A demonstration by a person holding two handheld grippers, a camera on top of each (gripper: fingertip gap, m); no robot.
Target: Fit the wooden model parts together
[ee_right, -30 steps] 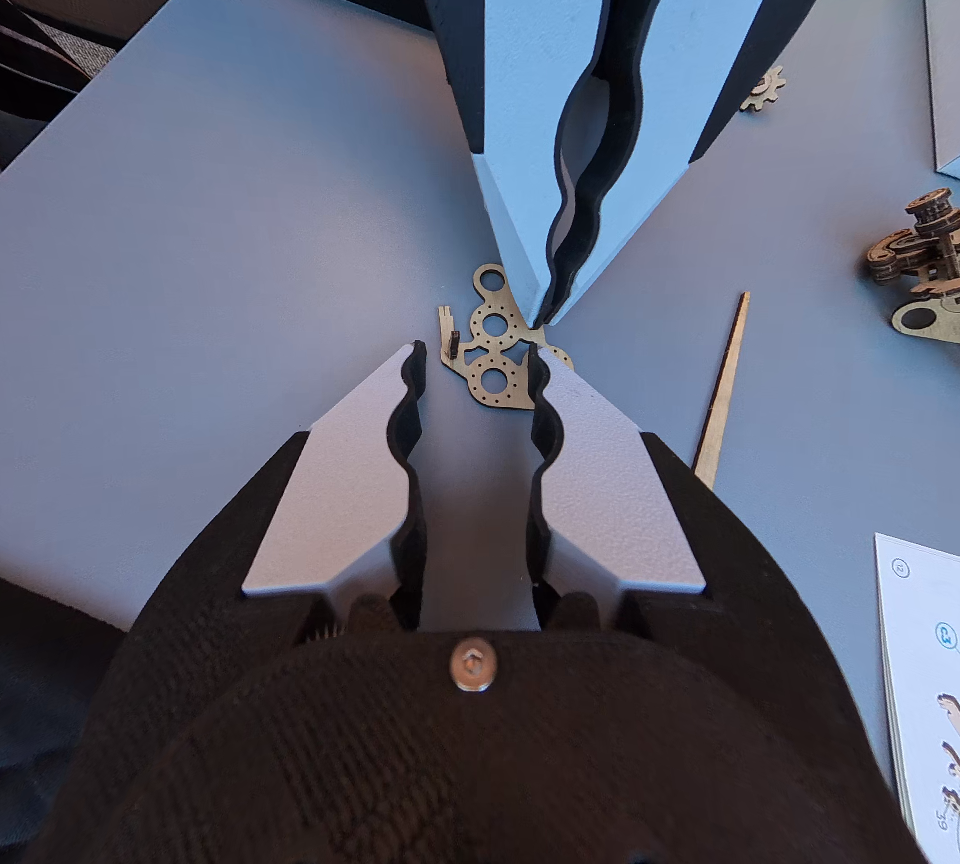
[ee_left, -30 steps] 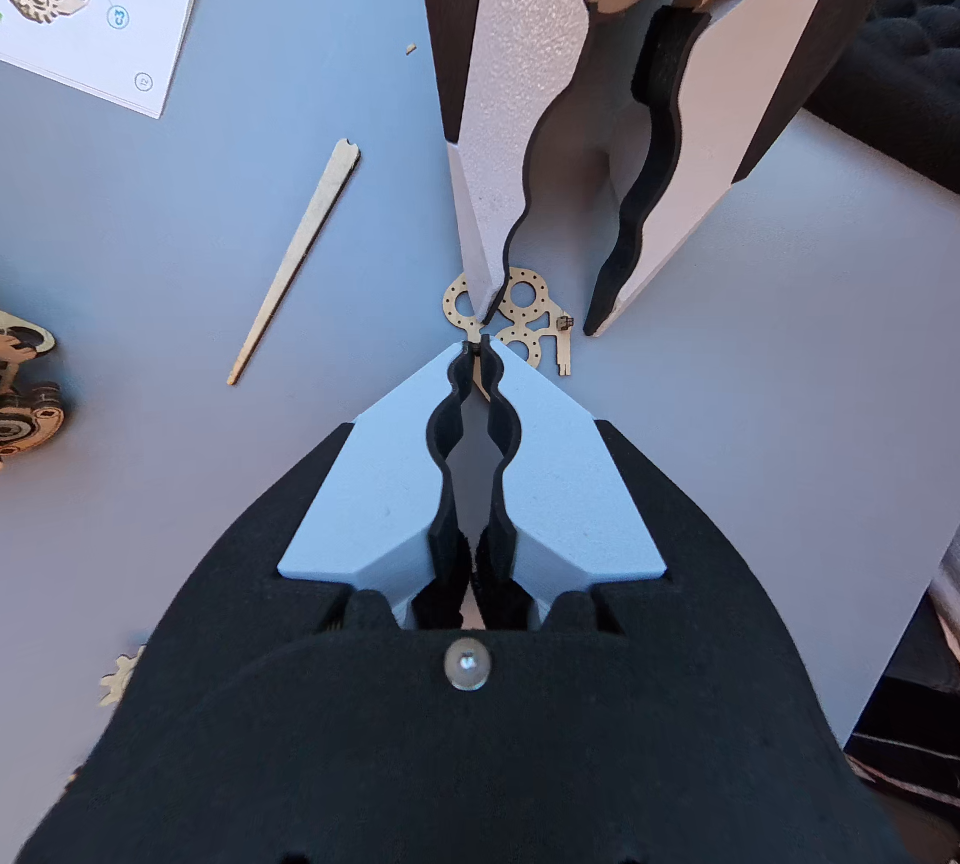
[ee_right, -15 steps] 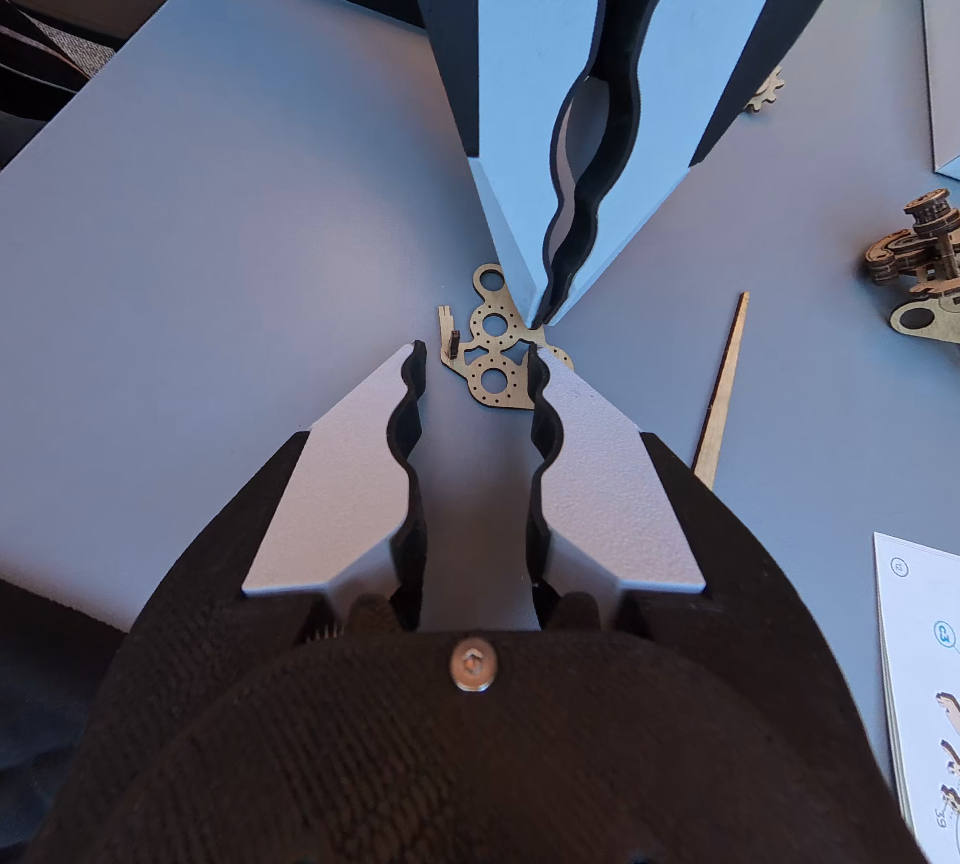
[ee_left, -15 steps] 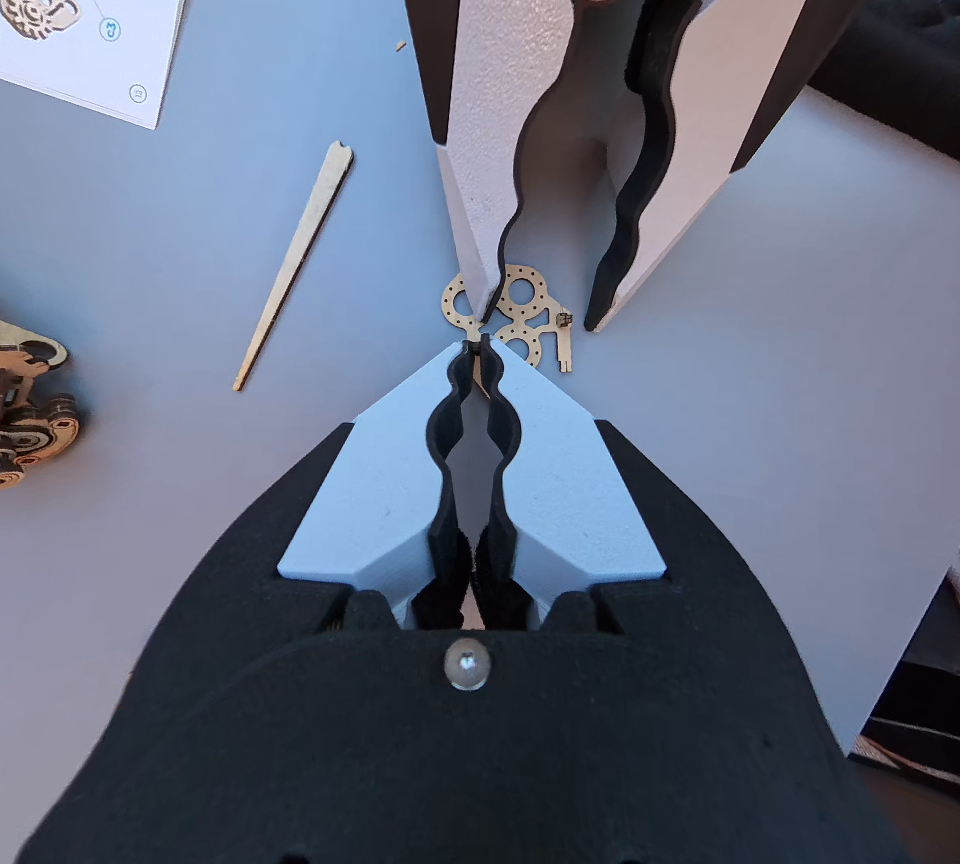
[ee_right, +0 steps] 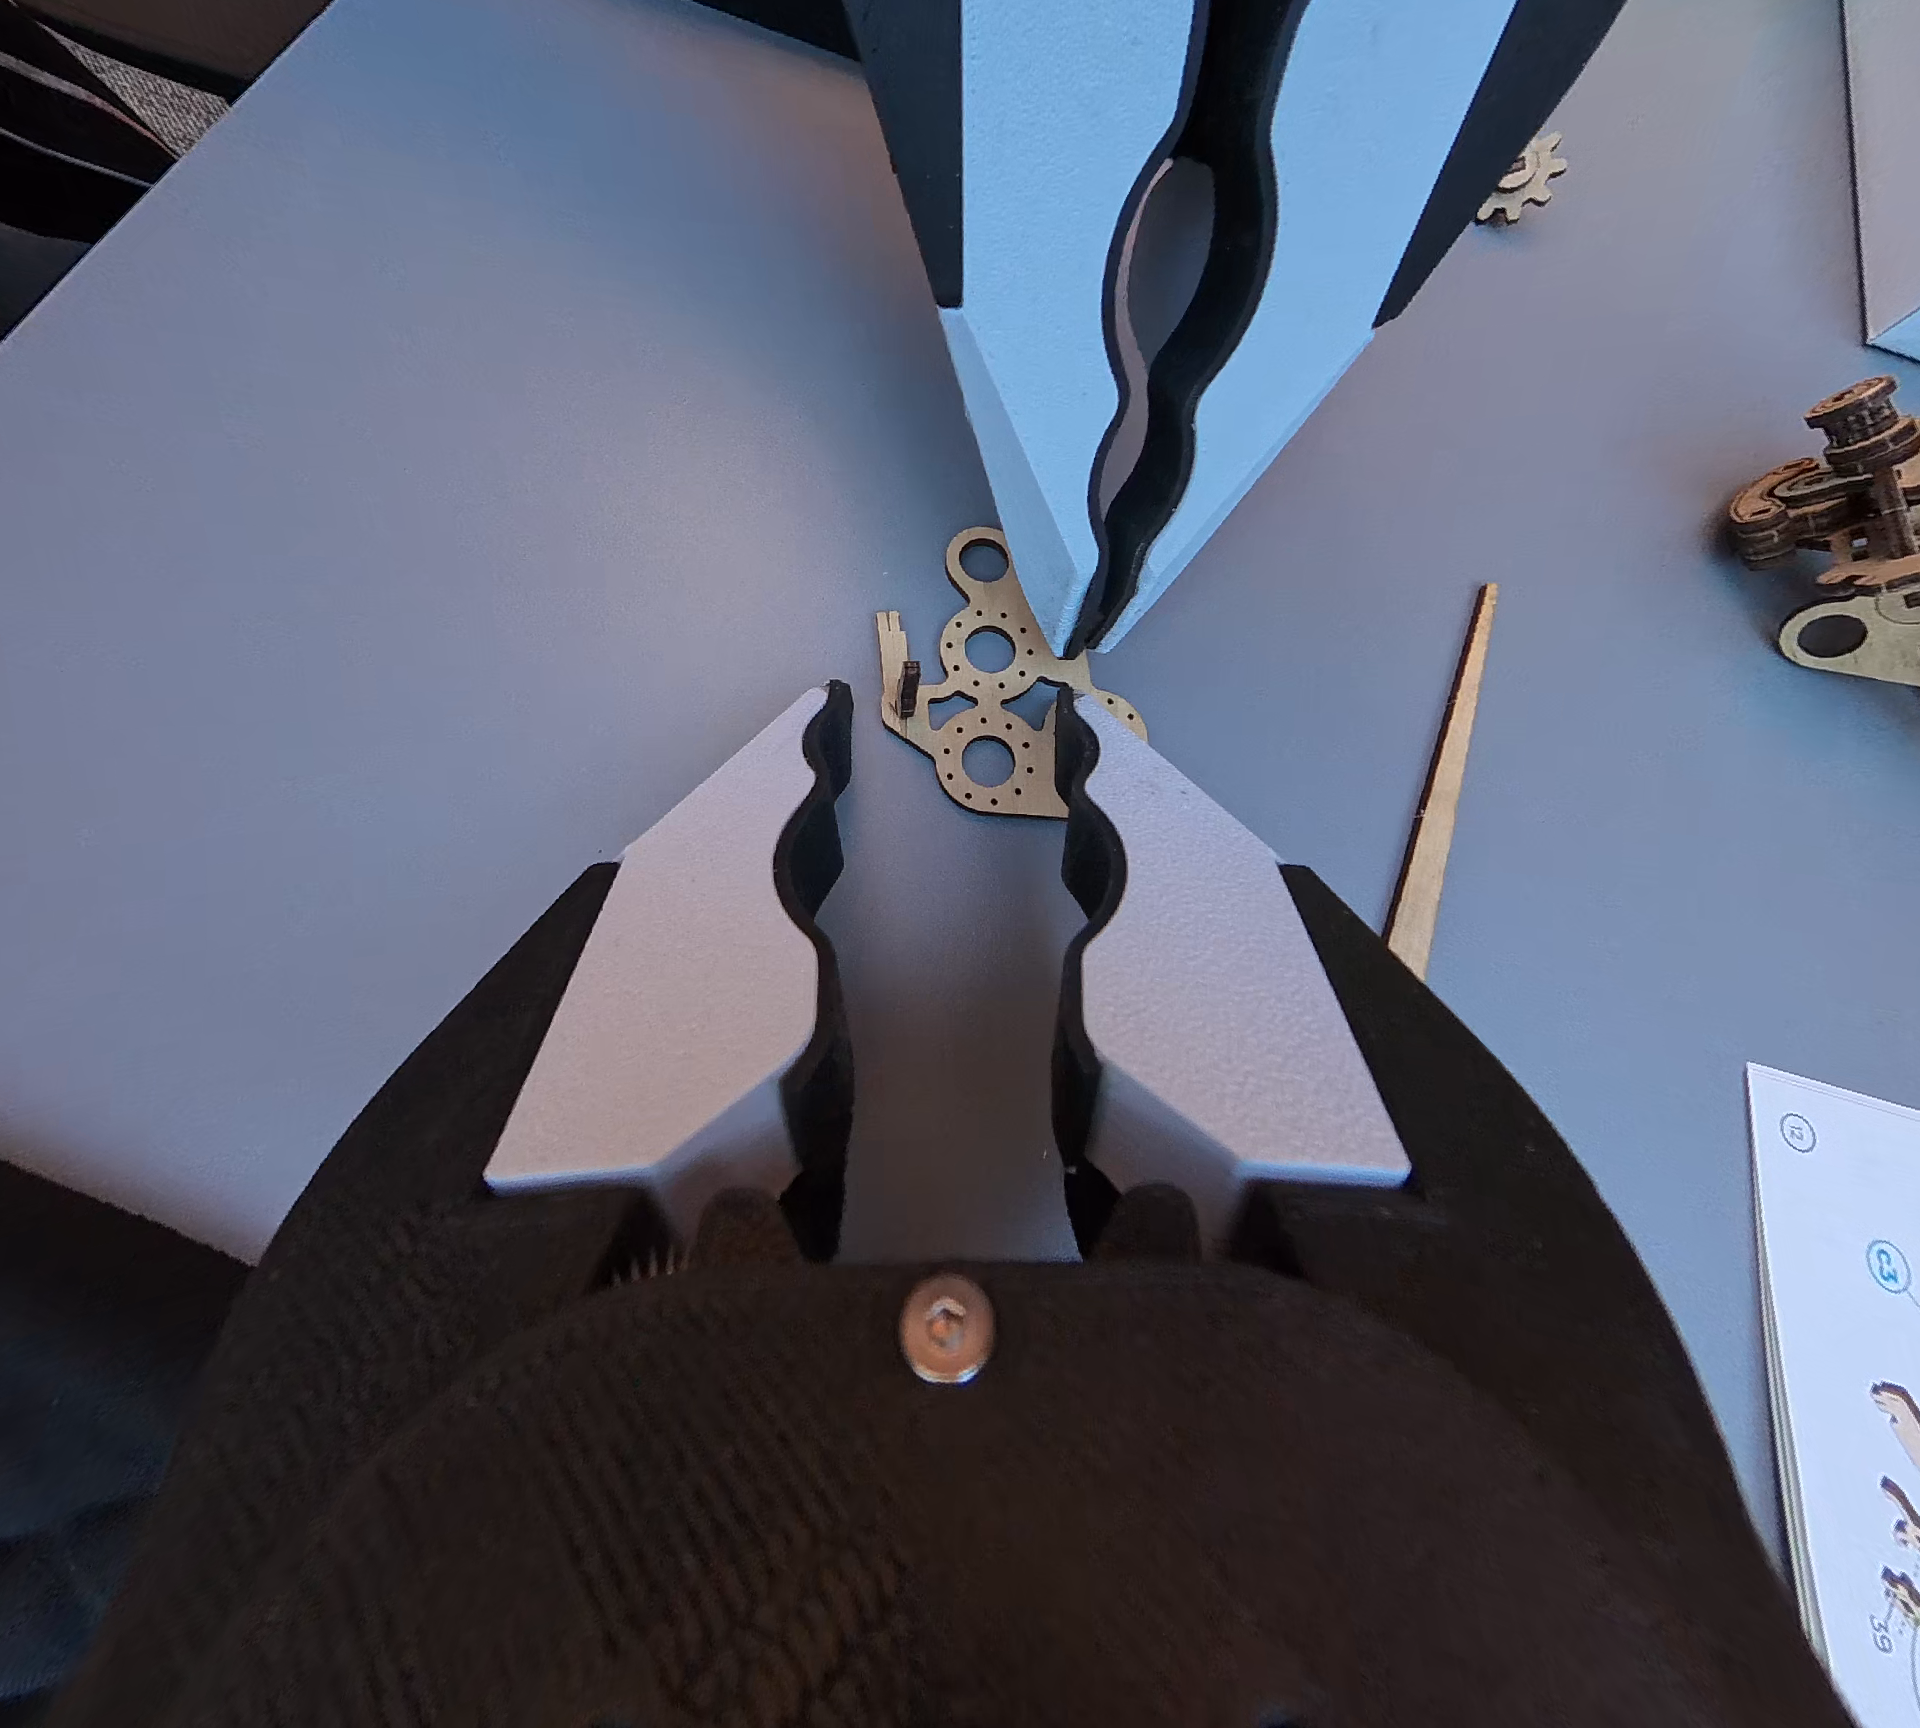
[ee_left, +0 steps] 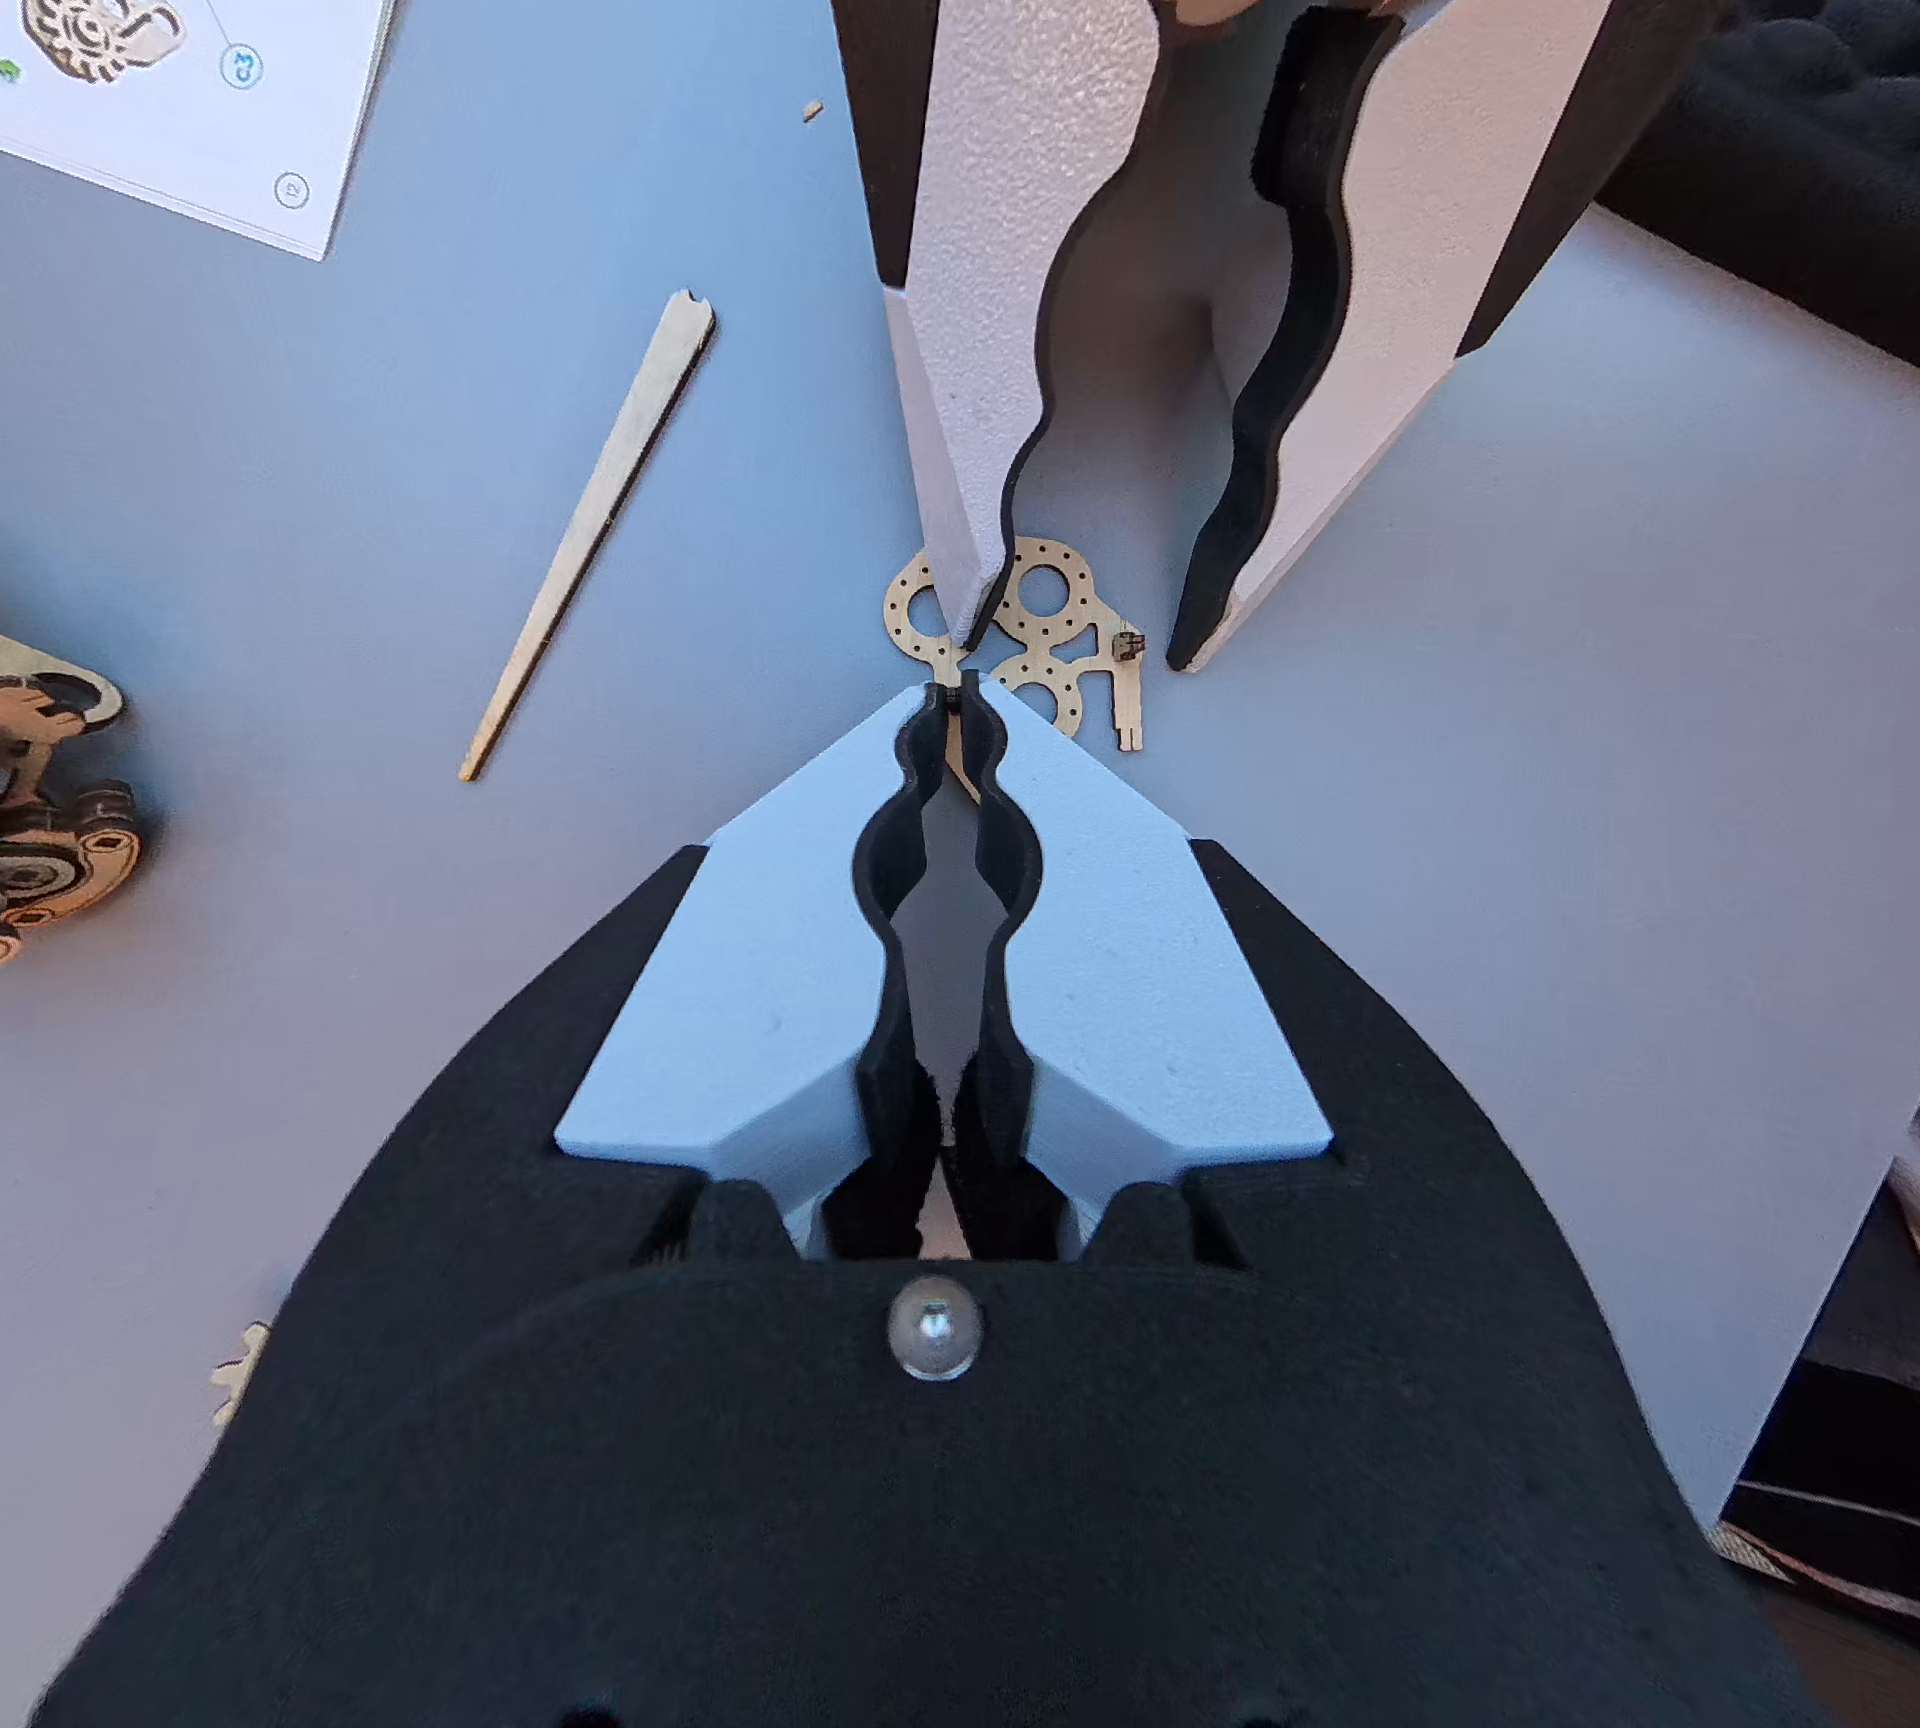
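- Wooden plate [ee_left: 1049,639] with three round holes and many small dots lies flat on the grey table [ee_left: 1558,847], between the two grippers.
- Left gripper [ee_left: 947,697] has its tips pressed together on something tiny and dark at the plate's edge; what it is, I cannot tell.
- Right gripper [ee_right: 945,707] stands wide apart, one finger [ee_right: 1081,743] over the plate, nothing held.
- Thin wooden stick [ee_left: 592,525] lies near, apart from the plate.
- Half-built wooden model [ee_right: 1839,525], a small gear [ee_right: 1522,182] and an instruction booklet [ee_left: 197,5] lie farther away.
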